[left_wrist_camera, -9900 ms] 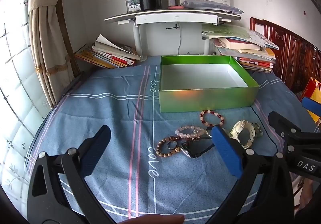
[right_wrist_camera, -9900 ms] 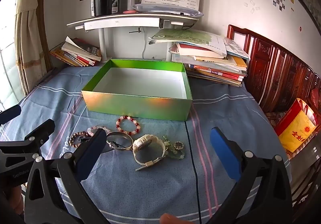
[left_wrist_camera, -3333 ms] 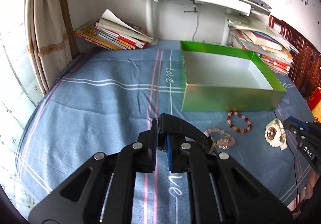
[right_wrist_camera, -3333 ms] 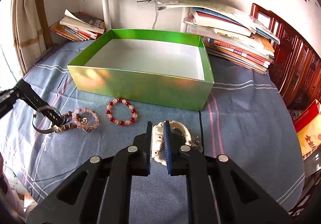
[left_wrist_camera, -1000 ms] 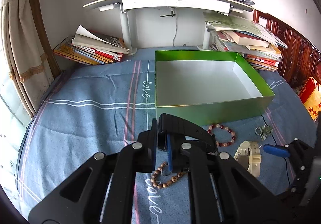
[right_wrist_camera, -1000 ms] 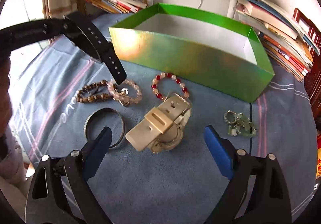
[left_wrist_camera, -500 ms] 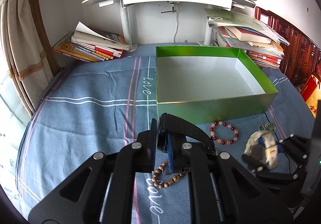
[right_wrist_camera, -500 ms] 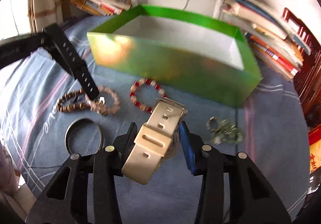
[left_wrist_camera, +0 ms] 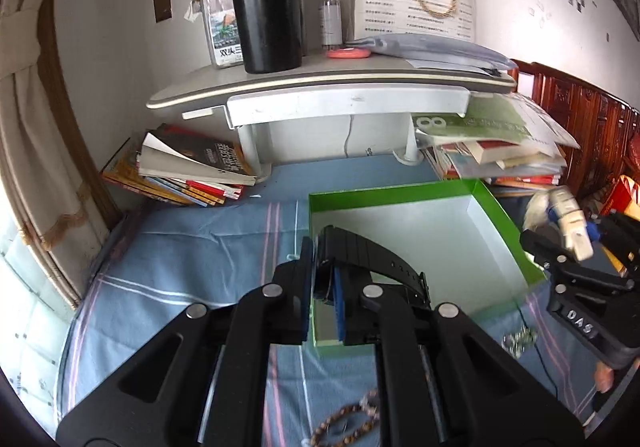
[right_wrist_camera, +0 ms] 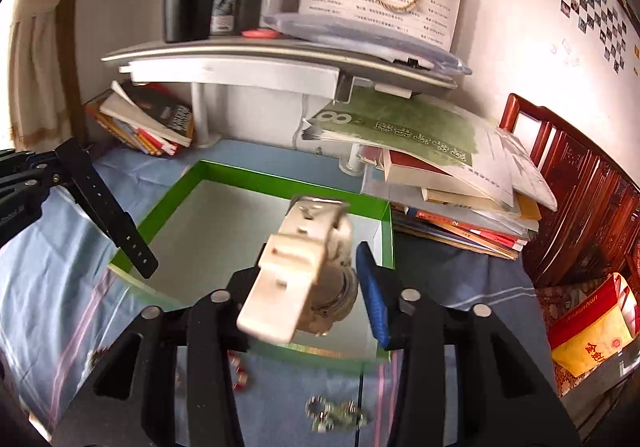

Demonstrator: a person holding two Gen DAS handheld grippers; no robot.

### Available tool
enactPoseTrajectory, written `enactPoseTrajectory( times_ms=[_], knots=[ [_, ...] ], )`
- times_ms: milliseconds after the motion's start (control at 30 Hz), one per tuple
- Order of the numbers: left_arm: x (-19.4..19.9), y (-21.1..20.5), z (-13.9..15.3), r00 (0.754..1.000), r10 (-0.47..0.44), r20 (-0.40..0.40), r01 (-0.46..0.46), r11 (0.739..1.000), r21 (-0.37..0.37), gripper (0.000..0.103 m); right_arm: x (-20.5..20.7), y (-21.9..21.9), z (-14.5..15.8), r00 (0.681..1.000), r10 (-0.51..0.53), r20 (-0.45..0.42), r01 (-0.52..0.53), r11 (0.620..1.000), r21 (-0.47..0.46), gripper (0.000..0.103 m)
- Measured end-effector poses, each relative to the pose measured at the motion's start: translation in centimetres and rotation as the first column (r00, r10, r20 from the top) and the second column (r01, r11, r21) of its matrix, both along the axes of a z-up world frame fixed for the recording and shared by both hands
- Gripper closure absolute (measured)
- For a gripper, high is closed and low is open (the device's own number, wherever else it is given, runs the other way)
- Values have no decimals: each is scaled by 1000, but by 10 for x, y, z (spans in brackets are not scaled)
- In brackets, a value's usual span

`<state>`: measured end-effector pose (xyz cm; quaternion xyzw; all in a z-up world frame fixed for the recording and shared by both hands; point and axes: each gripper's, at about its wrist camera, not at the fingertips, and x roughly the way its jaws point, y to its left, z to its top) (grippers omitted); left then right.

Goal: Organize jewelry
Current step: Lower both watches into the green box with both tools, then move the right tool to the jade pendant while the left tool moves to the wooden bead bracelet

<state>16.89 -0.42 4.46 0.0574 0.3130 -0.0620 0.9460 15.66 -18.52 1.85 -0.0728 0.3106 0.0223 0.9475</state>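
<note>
My left gripper is shut on a black watch and holds it in the air over the near left corner of the green box. My right gripper is shut on a cream white watch and holds it above the box's near right part. The box is empty inside. The right gripper with the white watch shows at the right of the left wrist view. The black watch strap hangs at the left of the right wrist view.
A brown bead bracelet, a red bead bracelet and a metal charm cluster lie on the blue cloth in front of the box. Book stacks flank a grey shelf stand behind it.
Both grippers have risen and moved forward toward the box. The right gripper has lifted the white watch off the cloth and now holds it over the box.
</note>
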Motion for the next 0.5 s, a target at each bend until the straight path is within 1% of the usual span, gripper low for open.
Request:
enactPoseTrajectory(
  times_ms=[100,133,200,233,267,300,333,367,400,433,467,500],
  knots=[
    [28,-8,-18,1000,8,-25,-8,1000,-1,93,31,-3,-26,996,-9,-85,10,1000,19,65],
    [35,-11,-25,999,3,-39,-3,1000,-2,93,35,-5,-34,994,-10,-104,13,1000,26,65],
    [51,-19,-44,995,-28,-97,27,1000,-11,93,45,-4,-49,990,-24,-138,27,999,19,65],
    [55,-22,-50,992,-35,-121,34,999,-12,88,46,-5,-55,988,-39,-151,41,999,10,64],
    [58,-25,-57,988,-38,-153,38,999,-4,79,45,-7,-57,986,-43,-159,46,999,15,61],
    [59,-27,-61,985,-39,-168,41,999,9,52,41,-9,-56,986,-32,-162,38,999,31,56],
    [56,-28,-62,986,-47,-158,50,999,16,35,35,-13,-52,989,-28,-148,35,998,45,53],
    [51,-28,-59,991,-52,-123,55,998,24,34,27,-17,-47,991,-37,-131,43,998,44,52],
    [44,-28,-56,995,-46,-93,50,998,43,34,19,-21,-43,993,-44,-112,49,998,41,48],
    [40,-28,-54,996,-46,-81,51,997,55,34,9,-24,-38,994,-47,-95,51,998,43,41],
    [35,-27,-50,996,-51,-71,55,997,57,33,-1,-28,-36,995,-49,-83,53,997,49,37],
    [30,-24,-46,997,-52,-62,56,997,51,29,-10,-32,-34,995,-53,-79,58,997,59,30]
  ],
)
